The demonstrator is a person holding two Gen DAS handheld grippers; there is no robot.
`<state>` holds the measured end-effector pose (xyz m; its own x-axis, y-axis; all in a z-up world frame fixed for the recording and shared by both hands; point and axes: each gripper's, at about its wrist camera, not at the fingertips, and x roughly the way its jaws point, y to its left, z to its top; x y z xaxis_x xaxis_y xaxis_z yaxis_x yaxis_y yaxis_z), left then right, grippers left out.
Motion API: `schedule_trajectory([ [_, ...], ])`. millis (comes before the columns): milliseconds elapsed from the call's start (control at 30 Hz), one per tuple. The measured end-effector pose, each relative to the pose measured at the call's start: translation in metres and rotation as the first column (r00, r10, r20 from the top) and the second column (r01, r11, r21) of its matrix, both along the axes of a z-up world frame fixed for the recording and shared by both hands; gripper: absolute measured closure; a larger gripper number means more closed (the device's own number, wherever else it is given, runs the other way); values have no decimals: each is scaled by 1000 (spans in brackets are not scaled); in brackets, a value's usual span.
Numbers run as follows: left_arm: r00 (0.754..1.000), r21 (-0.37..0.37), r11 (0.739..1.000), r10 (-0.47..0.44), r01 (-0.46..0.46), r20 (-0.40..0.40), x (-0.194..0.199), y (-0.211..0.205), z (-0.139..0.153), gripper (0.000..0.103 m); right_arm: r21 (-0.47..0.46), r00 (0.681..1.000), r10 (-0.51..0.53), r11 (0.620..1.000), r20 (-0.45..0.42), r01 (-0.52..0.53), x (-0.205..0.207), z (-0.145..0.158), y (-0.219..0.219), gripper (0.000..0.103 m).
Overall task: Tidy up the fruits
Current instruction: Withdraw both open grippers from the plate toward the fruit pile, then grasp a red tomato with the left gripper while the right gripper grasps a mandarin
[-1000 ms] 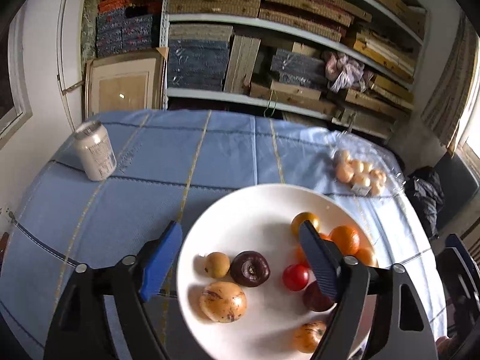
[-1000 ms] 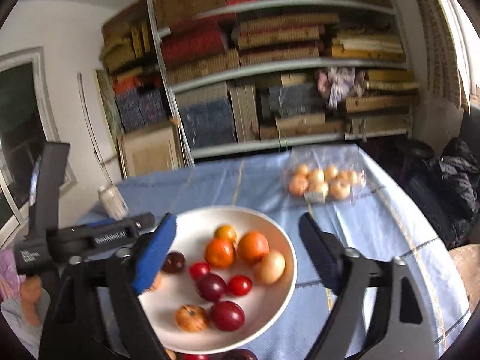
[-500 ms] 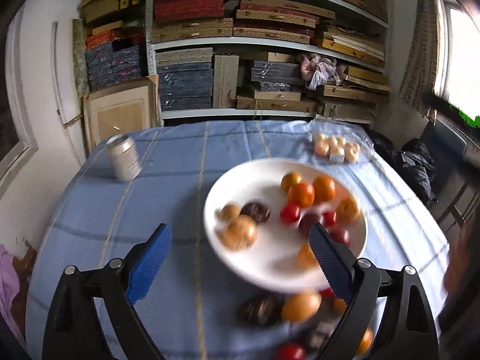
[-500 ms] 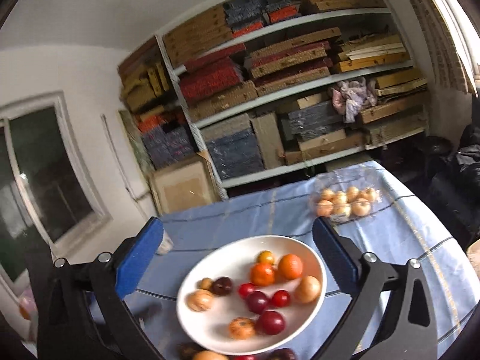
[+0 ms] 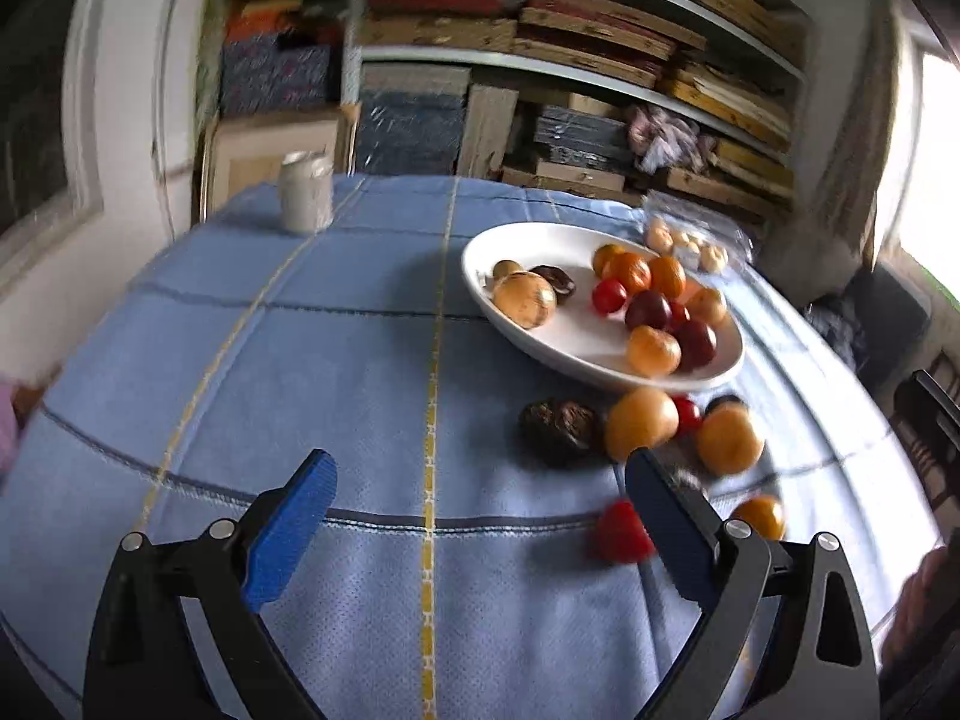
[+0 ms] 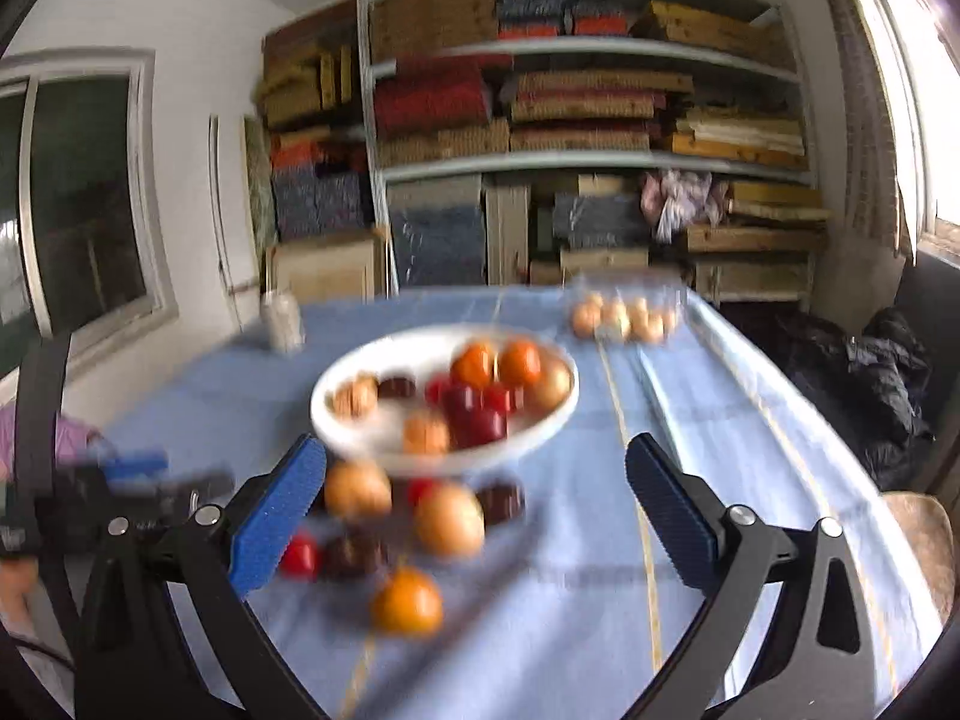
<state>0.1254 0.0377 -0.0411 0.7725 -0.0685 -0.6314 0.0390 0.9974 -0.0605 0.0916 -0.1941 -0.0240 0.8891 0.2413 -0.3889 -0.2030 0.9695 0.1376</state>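
Left wrist view: the left gripper (image 5: pixel 477 513) hangs with fingers spread and empty over the blue table (image 5: pixel 336 360). The white plate (image 5: pixel 576 354), toward the far right edge, holds about a dozen fruits; loose fruits (image 5: pixel 641 431) lie just before its near rim. A wise next move is probably centring on one loose fruit before squeezing, since round fruit rolls.

Right wrist view, blurred: the right gripper (image 6: pixel 474 501) is likewise spread and empty above the loose fruits. A clear packet (image 6: pixel 624 315) of pale fruit sits near the far edge.
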Motion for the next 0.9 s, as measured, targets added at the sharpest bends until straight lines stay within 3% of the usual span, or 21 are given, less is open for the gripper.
schedule_trajectory([
  [100,1000,101,995,-19,18,12,-3,-18,-5,6,6,1000,12,1000,-3,-12,-7,-8,0,5],
  [167,999,127,991,-41,41,3,-3,-24,-9,6,-8,1000,-9,1000,7,9,-6,-8,1,5],
  [600,985,153,978,-125,142,-115,16,-43,-33,6,-20,995,-33,999,-94,32,9,-17,-3,5],
  [900,983,148,982,-93,116,-158,29,-36,-39,5,-3,992,-36,999,-119,36,13,-21,-8,5],
])
